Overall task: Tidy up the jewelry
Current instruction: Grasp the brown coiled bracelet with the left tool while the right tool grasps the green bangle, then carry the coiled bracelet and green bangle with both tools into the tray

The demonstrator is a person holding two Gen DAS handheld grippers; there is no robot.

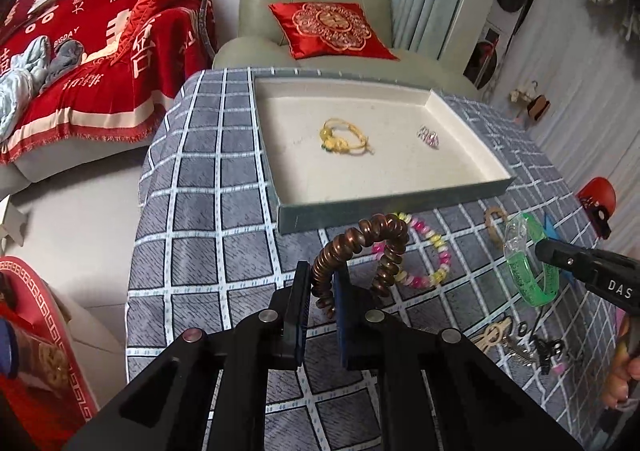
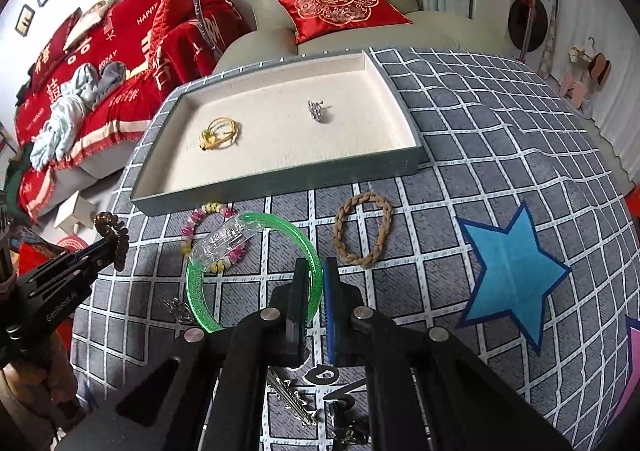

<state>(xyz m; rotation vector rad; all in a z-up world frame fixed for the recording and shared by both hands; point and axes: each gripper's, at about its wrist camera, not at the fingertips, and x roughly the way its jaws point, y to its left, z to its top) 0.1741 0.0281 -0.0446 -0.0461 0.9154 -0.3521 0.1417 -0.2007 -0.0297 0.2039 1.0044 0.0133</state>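
My left gripper [image 1: 322, 291] is pinched onto the brown coiled-bead bracelet [image 1: 360, 251] by its low end, so most of the loop arcs up free and could swing or slip out. My right gripper [image 2: 316, 291] has closed on the rim of the glittery green plastic bangle [image 2: 256, 271], a thin edge-on grip, so it might twist. The grey cream-lined tray [image 2: 416, 155] sits upper-middle of both views; its near wall could snag a dangling loop. The pastel bead bracelet [image 2: 208, 235] lies partly under the bangle and could get dragged along.
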